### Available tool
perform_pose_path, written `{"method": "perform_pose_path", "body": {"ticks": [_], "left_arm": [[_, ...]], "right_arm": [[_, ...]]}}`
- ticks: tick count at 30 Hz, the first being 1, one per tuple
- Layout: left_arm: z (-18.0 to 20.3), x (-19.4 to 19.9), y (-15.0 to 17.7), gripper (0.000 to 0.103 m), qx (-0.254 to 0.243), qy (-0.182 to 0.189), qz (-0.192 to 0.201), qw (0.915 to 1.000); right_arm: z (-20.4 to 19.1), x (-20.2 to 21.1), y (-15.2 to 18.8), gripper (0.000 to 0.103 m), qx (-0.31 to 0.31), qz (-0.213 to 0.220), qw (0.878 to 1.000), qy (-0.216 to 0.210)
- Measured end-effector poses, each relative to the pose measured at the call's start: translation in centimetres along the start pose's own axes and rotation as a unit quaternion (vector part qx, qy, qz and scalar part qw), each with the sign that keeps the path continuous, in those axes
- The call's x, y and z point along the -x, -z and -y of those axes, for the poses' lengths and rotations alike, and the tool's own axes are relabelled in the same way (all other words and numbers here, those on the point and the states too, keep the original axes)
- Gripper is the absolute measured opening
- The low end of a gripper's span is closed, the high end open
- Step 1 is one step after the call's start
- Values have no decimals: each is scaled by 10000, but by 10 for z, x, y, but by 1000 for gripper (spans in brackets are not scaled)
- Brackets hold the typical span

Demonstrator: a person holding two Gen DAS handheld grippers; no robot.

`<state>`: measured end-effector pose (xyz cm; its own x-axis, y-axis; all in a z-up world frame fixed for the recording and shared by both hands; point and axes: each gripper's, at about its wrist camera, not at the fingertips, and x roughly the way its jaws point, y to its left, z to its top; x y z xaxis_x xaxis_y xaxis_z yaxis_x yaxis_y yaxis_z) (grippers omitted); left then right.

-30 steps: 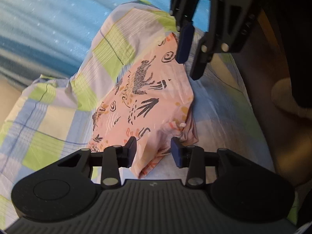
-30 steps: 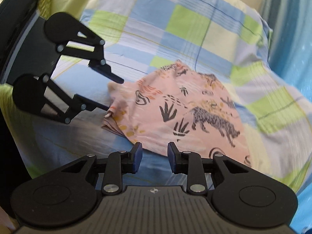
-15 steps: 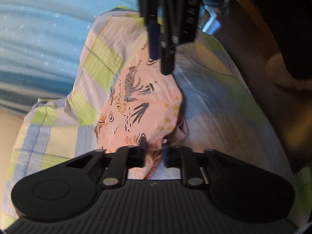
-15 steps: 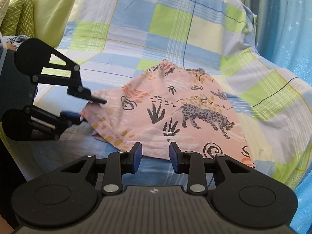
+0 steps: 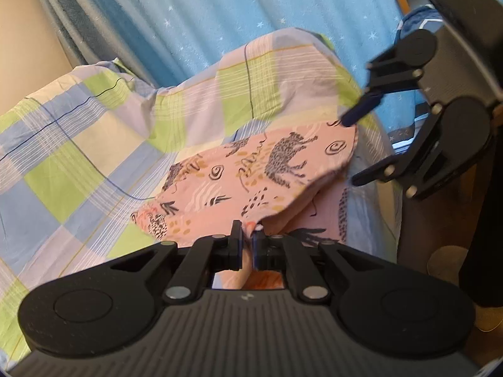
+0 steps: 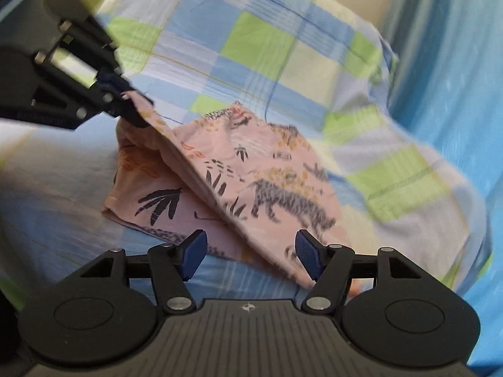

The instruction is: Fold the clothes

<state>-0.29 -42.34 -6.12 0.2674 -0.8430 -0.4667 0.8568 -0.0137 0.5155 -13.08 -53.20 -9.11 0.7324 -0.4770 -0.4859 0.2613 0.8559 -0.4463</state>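
A pink garment (image 5: 251, 169) printed with leopards and plants lies on a checked sheet (image 5: 94, 144). My left gripper (image 5: 247, 245) is shut on one corner of the garment and holds that corner lifted, so the top layer rises off the layer beneath. The right wrist view shows the same: the left gripper (image 6: 132, 110) pinches the raised corner, and the pink garment (image 6: 267, 182) slopes down from it like a tent. My right gripper (image 6: 250, 251) stands open low at the garment's near edge, fabric between its wide-apart fingers. In the left wrist view the right gripper (image 5: 355, 150) is open beside the garment's far corner.
The checked blue, green and white sheet (image 6: 251, 47) covers a cushioned surface that humps up behind the garment. A blue starred curtain (image 5: 251, 9) hangs behind and at the right (image 6: 456, 78). Dark floor (image 5: 440, 251) lies beyond the sheet's edge.
My left gripper has shut on the garment's corner and lifted it, peeling the top layer up. My right gripper has opened wider and come down to the garment's near edge.
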Motion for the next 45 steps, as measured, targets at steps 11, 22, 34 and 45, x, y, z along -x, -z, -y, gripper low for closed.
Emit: {"method": "perform_pose_path", "body": {"ticks": [11, 22, 34, 45], "left_arm": [[-12, 8, 3, 5, 370, 20, 136, 9992], [6, 5, -3, 5, -99, -181, 273, 9994], [51, -26, 19, 3, -1436, 217, -704, 9869], [9, -19, 30, 6, -643, -299, -986, 9926]], "right_arm": [[11, -53, 13, 37, 1383, -360, 9885, 499], [68, -71, 39, 0, 2771, -433, 9490, 1441], [66, -97, 71, 0, 2501, -817, 9590, 1055], [75, -72, 67, 31, 2167, -1384, 9566, 1368]]}}
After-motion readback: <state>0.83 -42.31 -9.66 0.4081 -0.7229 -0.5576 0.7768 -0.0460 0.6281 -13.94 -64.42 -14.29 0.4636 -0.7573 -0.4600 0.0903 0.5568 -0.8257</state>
